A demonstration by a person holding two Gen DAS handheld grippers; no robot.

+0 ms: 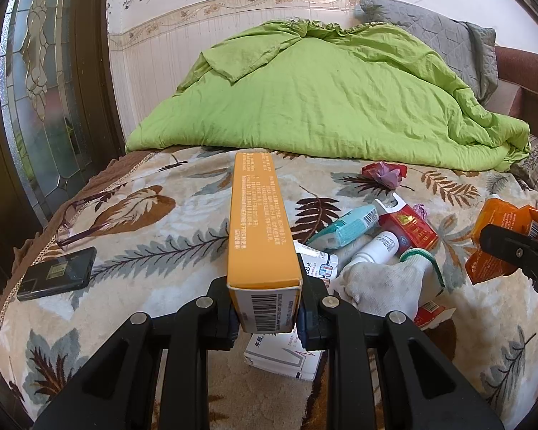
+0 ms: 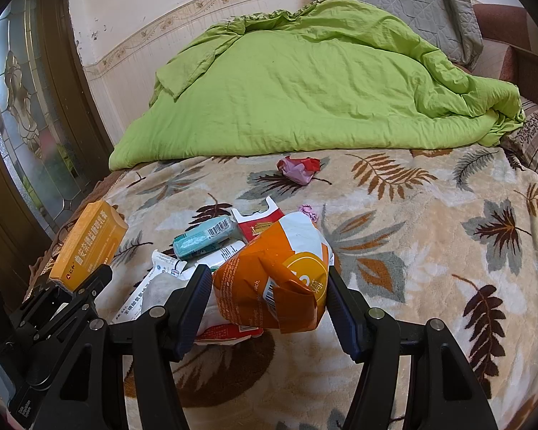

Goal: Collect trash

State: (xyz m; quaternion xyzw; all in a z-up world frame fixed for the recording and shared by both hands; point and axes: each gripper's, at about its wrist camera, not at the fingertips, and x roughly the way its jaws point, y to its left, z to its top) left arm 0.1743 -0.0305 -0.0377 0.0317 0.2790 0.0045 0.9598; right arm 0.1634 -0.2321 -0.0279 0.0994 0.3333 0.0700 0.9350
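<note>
Now | left tongs (image 1: 265,308) grip yellow box (image 1: 260,222) | right tongs (image 2: 269,304) clamp orange bag (image 2: 272,283)

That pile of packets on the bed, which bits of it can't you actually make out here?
- White medicine box: left wrist view, mostly hidden behind the left gripper and its orange carton.
- Red-and-white packet: right wrist view, mostly covered by the crumpled orange bag in the right gripper.
- White bottle: left wrist view, lower end behind the work glove; label too small to read.
</note>
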